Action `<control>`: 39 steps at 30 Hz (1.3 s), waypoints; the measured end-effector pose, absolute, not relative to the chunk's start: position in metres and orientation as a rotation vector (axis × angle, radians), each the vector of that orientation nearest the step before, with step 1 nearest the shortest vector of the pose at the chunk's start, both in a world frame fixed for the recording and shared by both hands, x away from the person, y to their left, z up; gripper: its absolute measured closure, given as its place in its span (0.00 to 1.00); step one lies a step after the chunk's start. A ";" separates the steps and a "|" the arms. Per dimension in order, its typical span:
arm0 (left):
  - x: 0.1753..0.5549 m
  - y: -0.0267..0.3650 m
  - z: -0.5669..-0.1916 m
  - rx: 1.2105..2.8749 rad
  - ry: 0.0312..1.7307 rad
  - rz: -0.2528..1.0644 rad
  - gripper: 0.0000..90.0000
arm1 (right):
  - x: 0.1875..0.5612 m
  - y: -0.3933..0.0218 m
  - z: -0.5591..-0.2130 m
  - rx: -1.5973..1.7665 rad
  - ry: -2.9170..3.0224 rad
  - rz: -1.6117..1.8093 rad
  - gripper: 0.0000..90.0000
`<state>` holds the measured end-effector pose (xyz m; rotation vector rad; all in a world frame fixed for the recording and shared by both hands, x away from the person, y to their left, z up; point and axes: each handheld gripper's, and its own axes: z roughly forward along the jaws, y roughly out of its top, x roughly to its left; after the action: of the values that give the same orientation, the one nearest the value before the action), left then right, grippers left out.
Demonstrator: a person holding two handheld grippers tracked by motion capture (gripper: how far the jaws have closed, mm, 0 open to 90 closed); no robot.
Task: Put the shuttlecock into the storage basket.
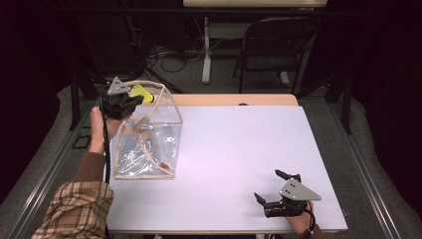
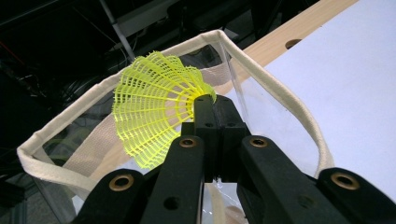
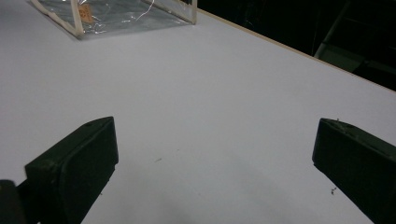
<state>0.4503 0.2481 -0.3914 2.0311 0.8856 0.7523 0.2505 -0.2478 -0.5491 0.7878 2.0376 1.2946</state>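
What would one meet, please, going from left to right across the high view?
Plaid sleeve → left gripper holding a yellow shuttlecock → clear bag → right gripper.

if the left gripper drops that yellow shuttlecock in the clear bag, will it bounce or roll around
Probably little. The shuttlecock has an open mesh skirt, so it looks very light and should fall softly. Its cone shape would likely roll in a small arc, not straight. The clear bag has soft-looking film walls that may flex, held by the left gripper.
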 end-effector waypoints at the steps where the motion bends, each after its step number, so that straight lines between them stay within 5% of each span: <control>1: 0.451 0.248 -0.392 2.035 0.885 0.751 1.00 | 0.250 -0.248 -0.549 0.788 2.038 1.294 0.00; 39: 0.463 0.242 -0.413 2.096 0.919 0.694 1.00 | 0.251 -0.248 -0.550 0.790 2.040 1.293 0.00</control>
<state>0.4628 0.2417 -0.4131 2.0956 0.9190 0.6940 0.2508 -0.2479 -0.5496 0.7899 2.0400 1.2931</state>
